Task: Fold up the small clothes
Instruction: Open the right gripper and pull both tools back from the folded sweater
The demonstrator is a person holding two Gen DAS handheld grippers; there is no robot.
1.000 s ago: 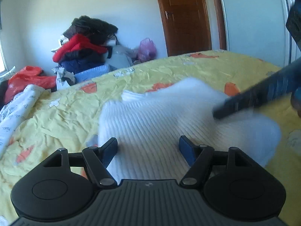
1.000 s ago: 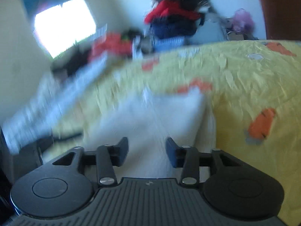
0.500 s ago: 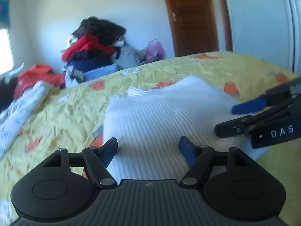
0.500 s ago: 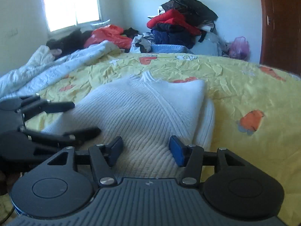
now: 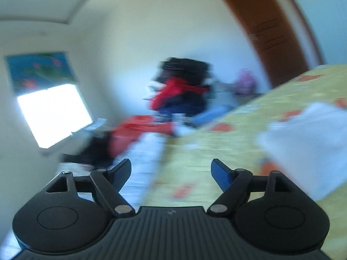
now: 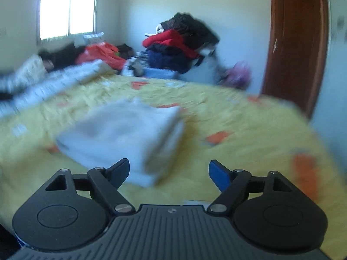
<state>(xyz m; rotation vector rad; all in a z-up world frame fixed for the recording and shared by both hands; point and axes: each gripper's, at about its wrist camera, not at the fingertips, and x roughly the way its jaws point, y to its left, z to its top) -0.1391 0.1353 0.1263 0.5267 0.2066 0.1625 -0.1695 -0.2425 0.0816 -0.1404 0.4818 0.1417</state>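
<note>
A folded white knit sweater (image 6: 128,134) lies on the yellow bedspread (image 6: 227,117). In the right wrist view it sits just ahead and to the left of my right gripper (image 6: 169,171), whose jaws are opening with nothing between them. In the blurred left wrist view the sweater (image 5: 303,143) is off to the right, apart from my left gripper (image 5: 171,171). The left jaws are also opening and hold nothing; they point toward the bed's far left side.
A heap of red, black and blue clothes (image 6: 180,45) is piled against the far wall. A white quilt (image 6: 56,80) and orange garment (image 6: 102,54) lie at the bed's left under the window (image 6: 67,13). A brown door (image 6: 297,43) stands at the right.
Both grippers have pulled back off the sweater and widened their jaws. The left view has swung left and upward, leaving the sweater at its right edge. The other gripper no longer shows in either view.
</note>
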